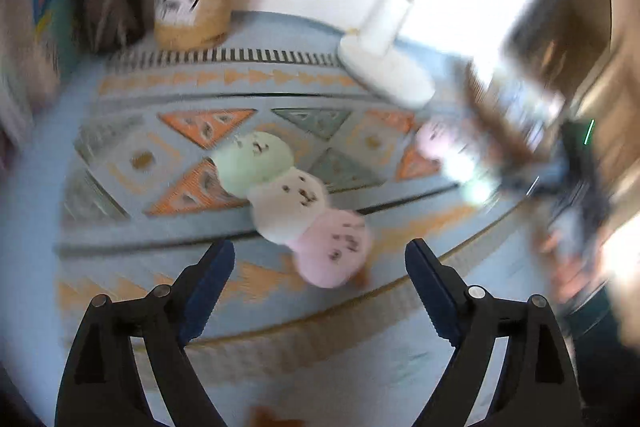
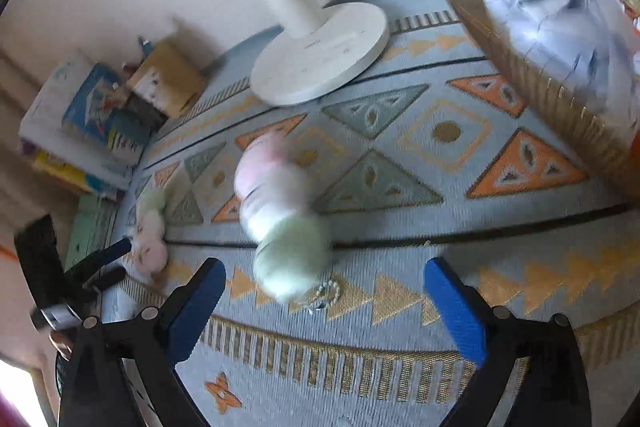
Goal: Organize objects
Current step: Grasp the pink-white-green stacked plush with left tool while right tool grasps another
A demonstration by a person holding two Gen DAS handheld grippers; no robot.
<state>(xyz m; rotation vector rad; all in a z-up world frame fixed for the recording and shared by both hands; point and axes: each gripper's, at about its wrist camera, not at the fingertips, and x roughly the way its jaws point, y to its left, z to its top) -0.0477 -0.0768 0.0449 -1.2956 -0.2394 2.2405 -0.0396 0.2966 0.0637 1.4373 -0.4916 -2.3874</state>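
Both claws, left gripper and right gripper, gape empty over the rug, apparently approaching; next, each should straddle its plush toy and close.

The left tool is held low and angled downward, its two black arms spreading into a wide V with the dark blue pads far apart and nothing between them. The right tool has the same pose: jaws spread wide, bright blue pads well separated, gripping nothing. In the right wrist view the left tool shows at the far left edge, seen from the side, its dark fingertips pointing inward; the two tools are well apart.
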